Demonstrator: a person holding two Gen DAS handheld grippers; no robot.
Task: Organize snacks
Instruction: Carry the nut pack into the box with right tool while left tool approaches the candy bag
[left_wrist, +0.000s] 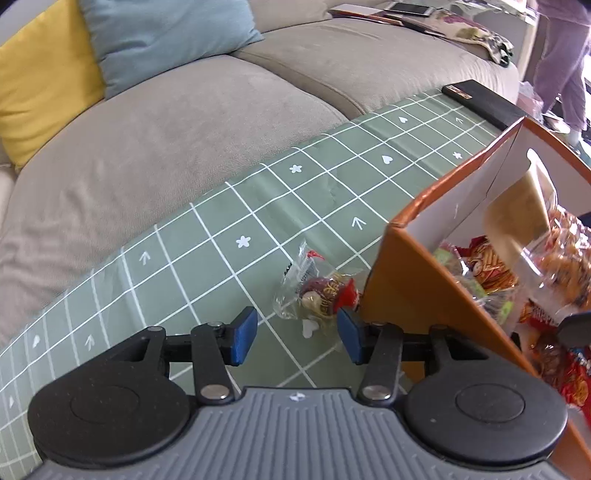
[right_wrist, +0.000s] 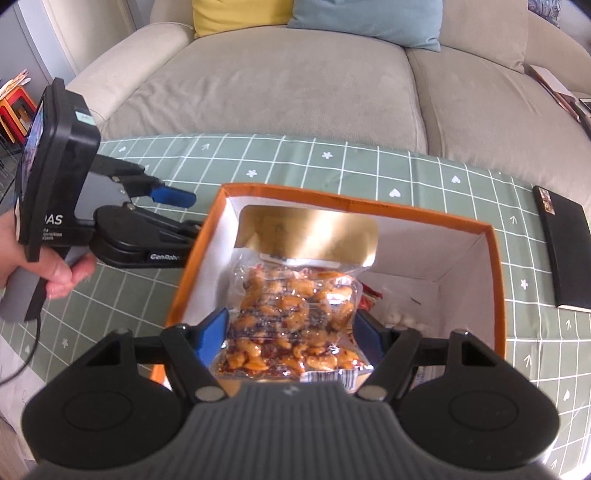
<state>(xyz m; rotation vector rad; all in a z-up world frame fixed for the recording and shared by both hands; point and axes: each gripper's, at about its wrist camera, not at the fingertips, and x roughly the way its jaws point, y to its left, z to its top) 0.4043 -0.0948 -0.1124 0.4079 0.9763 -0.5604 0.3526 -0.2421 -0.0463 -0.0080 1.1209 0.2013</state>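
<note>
snack bag hides most of box floor.

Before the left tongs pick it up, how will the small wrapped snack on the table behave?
The snack looks light, so it may slide if pushed. Its loose clear wrapper will probably crumple. It seems unlikely to roll, since it lies flat.

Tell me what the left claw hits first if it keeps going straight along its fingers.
Probably the small clear-wrapped snack lying on the green grid tablecloth, just ahead of the open left claw. Its right finger sits close to the orange box and might brush it; depth is unclear.
</note>
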